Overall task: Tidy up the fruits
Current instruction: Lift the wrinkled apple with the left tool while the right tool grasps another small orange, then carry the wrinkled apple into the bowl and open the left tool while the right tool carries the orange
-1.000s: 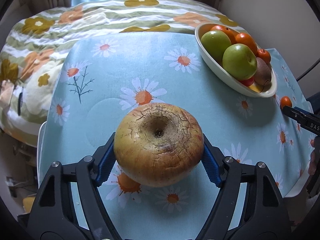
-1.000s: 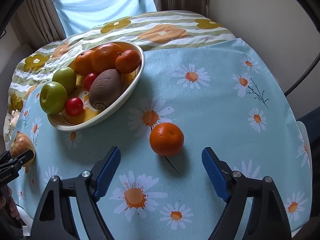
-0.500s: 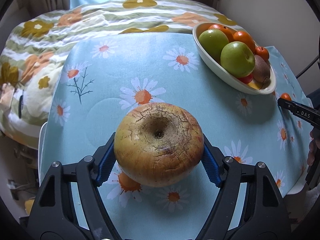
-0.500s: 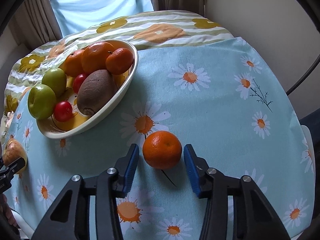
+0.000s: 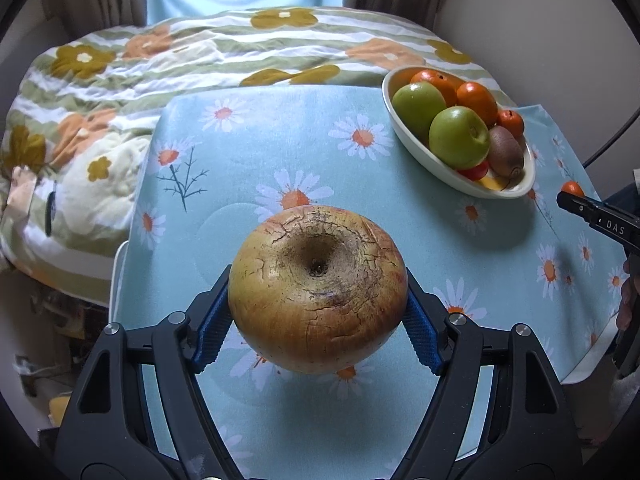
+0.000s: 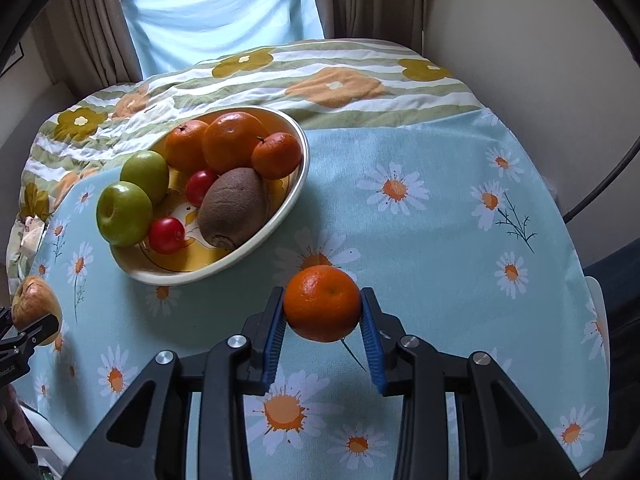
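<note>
Presently the right hand-held gripper (image 6: 322, 326) is closed on a small round orange mandarin (image 6: 322, 303), whose two sides are pressed by the blue ribbed pads (image 6: 273, 344); whether the fruit has been lifted clear of the daisy-printed pale blue cloth (image 6: 440, 220) over the counter cannot be told, though a shadow lies just beneath it. The left hand-held gripper (image 5: 318, 320) is clamped on a large yellow-brown apple with cracked, russeted skin (image 5: 318, 290), which is held above the cloth with its stem hollow turned toward the camera. Beyond both, an oval cream ceramic bowl with a yellow inside (image 6: 280, 216) stands on the cloth, near the mandarin and further from the apple; two green apples, three orange citrus fruits, a brown kiwi and two small red fruits are already held in it. The step in hand is judged to be the carrying of the gripped fruit to that bowl. For this to be done well, the mandarin should be raised straight up before it is moved sideways, so that the bowl's rim is cleared and the cloth is not dragged. A free spot is best sought over the yellow patch at the near end, beside the red fruits. The fruit should be lowered until it is supported before the pads are parted, since a round fruit dropped on the heap may roll out. The heavy apple is best placed afterwards, low and centrally, so that the two hands are not crossed.
</note>
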